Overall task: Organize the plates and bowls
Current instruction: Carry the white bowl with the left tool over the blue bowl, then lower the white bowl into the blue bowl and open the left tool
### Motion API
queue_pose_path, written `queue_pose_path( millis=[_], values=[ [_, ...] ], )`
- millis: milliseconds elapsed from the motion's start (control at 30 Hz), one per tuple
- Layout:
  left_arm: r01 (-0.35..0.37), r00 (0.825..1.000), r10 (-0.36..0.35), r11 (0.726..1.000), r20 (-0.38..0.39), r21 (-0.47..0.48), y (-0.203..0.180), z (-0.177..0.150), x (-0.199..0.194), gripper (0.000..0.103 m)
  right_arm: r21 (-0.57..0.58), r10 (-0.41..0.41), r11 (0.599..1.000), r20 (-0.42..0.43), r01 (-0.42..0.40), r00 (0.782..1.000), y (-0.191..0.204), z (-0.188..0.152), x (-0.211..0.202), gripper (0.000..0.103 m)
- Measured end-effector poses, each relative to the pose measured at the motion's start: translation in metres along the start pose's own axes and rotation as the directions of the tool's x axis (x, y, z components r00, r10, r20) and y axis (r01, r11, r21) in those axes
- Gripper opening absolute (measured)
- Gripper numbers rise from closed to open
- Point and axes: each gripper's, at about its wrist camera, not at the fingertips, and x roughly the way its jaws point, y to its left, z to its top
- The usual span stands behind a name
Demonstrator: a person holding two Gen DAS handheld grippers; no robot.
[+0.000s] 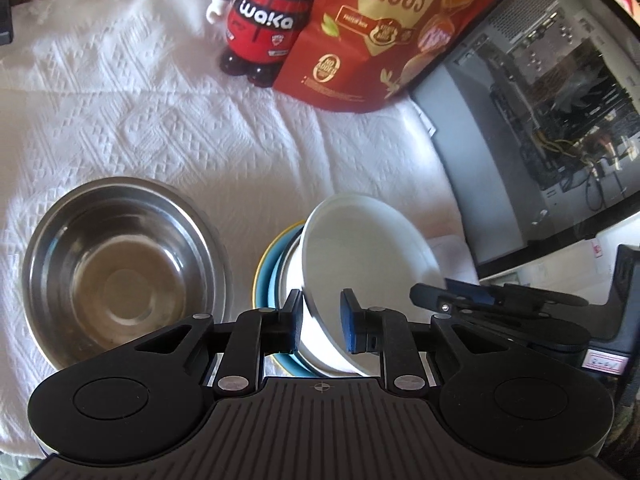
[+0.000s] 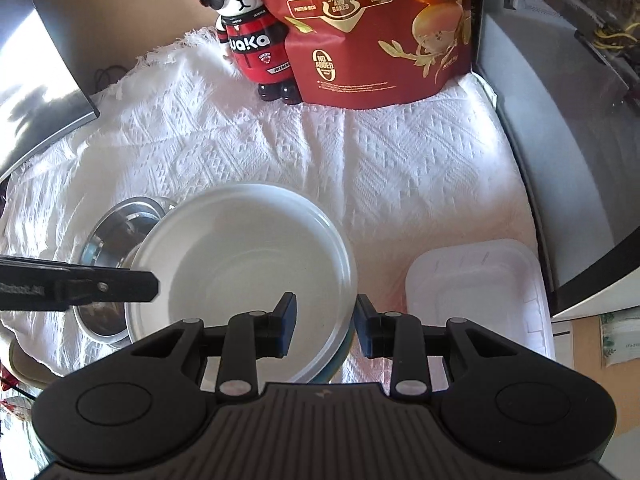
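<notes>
On white woven cloth (image 2: 248,152), bowls (image 2: 240,264) gather.

A: How many bowls do you count?
B: One round stainless-steel bowl (image 1: 120,268), one white bowl (image 1: 360,256).
A: Plates?
B: One blue plate with a yellow rim (image 1: 272,268) shows.
A: Anything else?
B: One red-and-black bear figurine (image 1: 262,20), one red quail-egg bag (image 1: 380,32), one white rectangular plastic container (image 2: 480,300).
</notes>
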Motion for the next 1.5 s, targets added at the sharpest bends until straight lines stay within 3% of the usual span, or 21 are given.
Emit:
queue_pose_path(
  millis=[367,533,1000,1133,1500],
  values=[
    [0.053,0.998,-0.053,0.998,0.044,-0.014,-0.002,0.0,-0.016,0.021,-0.018,-0.033,0.999,0.073,0.034,0.997,0.005,-0.004,-0.022,0.032],
    [0.056,0.998,-0.055,0.998,0.023,-0.022,0.0,0.0,-0.011,0.021,-0.028,-0.04,0.999,0.102,0.043,0.994,0.008,-0.002,-0.028,0.032],
    [0.018,1.0,-0.018,1.0,0.017,-0.017,0.011,0.013,0.0,0.019,0.013,-0.034,0.999,0.092,0.033,0.995,0.007,-0.001,-0.021,0.033],
    [-0.033,0.999,0.032,0.999,0.022,0.015,0.009,0.011,0.005,0.019,0.01,-0.037,0.999,0.084,0.036,0.996,0.008,0.0,-0.019,0.033],
    [-0.045,0.999,0.045,0.998,-0.007,0.043,0.01,0.009,0.014,0.019,0.002,-0.007,1.0,0.061,0.007,0.998,0.016,-0.005,-0.018,0.033]
  ],
)
